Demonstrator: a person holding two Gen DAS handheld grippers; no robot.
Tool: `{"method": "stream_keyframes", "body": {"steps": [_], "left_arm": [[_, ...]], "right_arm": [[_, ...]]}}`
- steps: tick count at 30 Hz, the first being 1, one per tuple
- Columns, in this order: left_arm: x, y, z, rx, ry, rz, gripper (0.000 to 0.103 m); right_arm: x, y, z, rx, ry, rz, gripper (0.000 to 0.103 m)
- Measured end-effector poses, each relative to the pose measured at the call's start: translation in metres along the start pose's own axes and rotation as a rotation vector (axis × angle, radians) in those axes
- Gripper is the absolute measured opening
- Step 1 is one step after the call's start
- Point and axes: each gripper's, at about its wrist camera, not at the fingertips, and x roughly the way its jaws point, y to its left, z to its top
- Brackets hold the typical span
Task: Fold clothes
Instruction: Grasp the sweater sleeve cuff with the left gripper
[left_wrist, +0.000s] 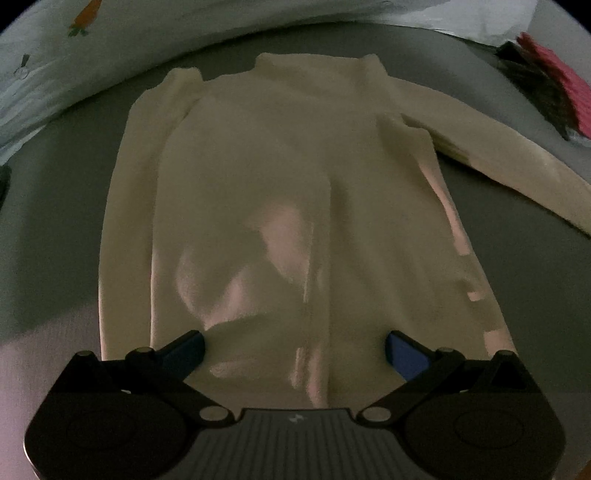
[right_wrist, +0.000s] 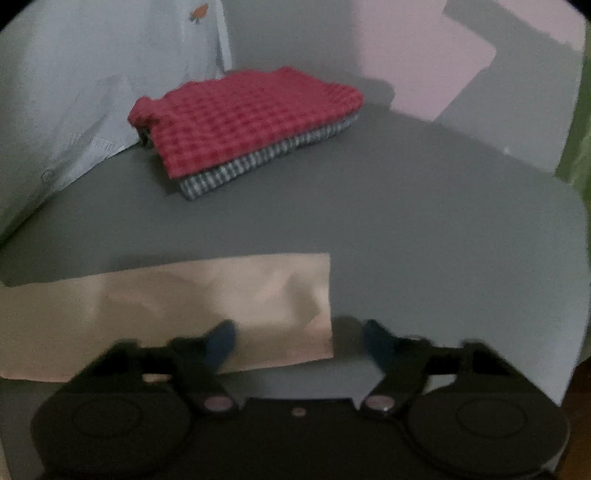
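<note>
cream long-sleeved knit sweater (left_wrist: 295, 192) is laid flat on the grey surface (left_wrist: 55, 221), its collar at the far end and its hem at the near end, under the left tool (left_wrist: 294, 345). one sleeve is tucked alongside the body on the left of the left wrist view, while the other sleeve is stretched out to the right across the surface. the left tool is held above the hem region with its blue-padded fingers (left_wrist: 184, 350) spread wide; nothing is gripped between them, and whether the pads touch the cloth cannot be told.

in the right wrist view, the end of the outstretched cream sleeve (right_wrist: 207, 306) is seen lying flat, its cuff edge squared off between the fingers of the right tool (right_wrist: 297, 341). the right tool is parted, one blue pad (right_wrist: 221, 341) in front of the sleeve and the other beyond the cuff over bare surface; no pinch on the cloth is shown. this view is blurred.

farther back, a folded red checked garment (right_wrist: 243, 122) is stacked on a folded blue-grey checked garment (right_wrist: 266, 162). a pale printed cloth (right_wrist: 92, 92) is draped beside the stack.
</note>
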Motion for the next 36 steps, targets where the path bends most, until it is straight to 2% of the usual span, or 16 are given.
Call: {"method": "stream_keyframes", "body": {"steps": [1,2,3,5,8,12,16,20,25,26,27,29,31,33,36], "left_arm": [[0.0,-0.001,0.003,-0.009,0.008,0.005,0.103],[-0.002,-0.001,0.005,-0.036,0.014,0.007,0.103],[-0.005,0.0,0.006,-0.076,0.019,0.008,0.102],[-0.013,0.002,0.009,-0.157,0.019,-0.014,0.099],[-0.037,-0.002,0.019,-0.225,-0.04,-0.203,0.098],[-0.069,-0.018,0.041,-0.178,-0.144,-0.387,0.099],[-0.07,-0.023,0.062,-0.211,-0.153,-0.543,0.103],[-0.046,-0.019,0.072,-0.268,-0.09,-0.596,0.103],[-0.027,-0.016,0.071,-0.311,0.002,-0.655,0.103],[-0.023,-0.017,0.072,-0.31,0.022,-0.646,0.1],[-0.018,-0.02,0.075,-0.304,0.039,-0.624,0.089],[-0.008,-0.023,0.079,-0.301,0.077,-0.579,0.059],[0.003,-0.02,0.079,-0.348,0.111,-0.564,0.045],[0.004,-0.017,0.078,-0.376,0.113,-0.562,0.015],[-0.003,-0.012,0.078,-0.365,0.065,-0.533,0.008]], "right_arm": [[0.0,0.003,0.001,-0.026,-0.005,-0.003,0.06],[0.0,0.006,0.002,-0.062,-0.006,-0.01,0.048],[0.006,0.011,0.006,-0.088,-0.007,0.014,0.025],[0.002,0.023,0.011,-0.137,-0.009,0.032,0.007],[-0.006,0.049,0.015,-0.241,-0.05,0.136,0.004],[-0.035,0.09,0.013,-0.378,-0.085,0.361,0.004],[-0.064,0.137,-0.008,-0.539,-0.083,0.571,0.004],[-0.087,0.168,-0.037,-0.676,-0.069,0.689,0.004],[-0.101,0.183,-0.056,-0.775,-0.041,0.775,0.004],[-0.103,0.185,-0.058,-0.8,-0.047,0.782,0.004],[-0.106,0.187,-0.061,-0.824,-0.053,0.788,0.004],[-0.104,0.19,-0.06,-0.824,-0.05,0.784,0.004],[-0.102,0.191,-0.058,-0.819,-0.043,0.772,0.003],[-0.103,0.191,-0.059,-0.823,-0.012,0.769,0.003],[-0.111,0.184,-0.063,-0.835,0.01,0.747,0.01]]}}
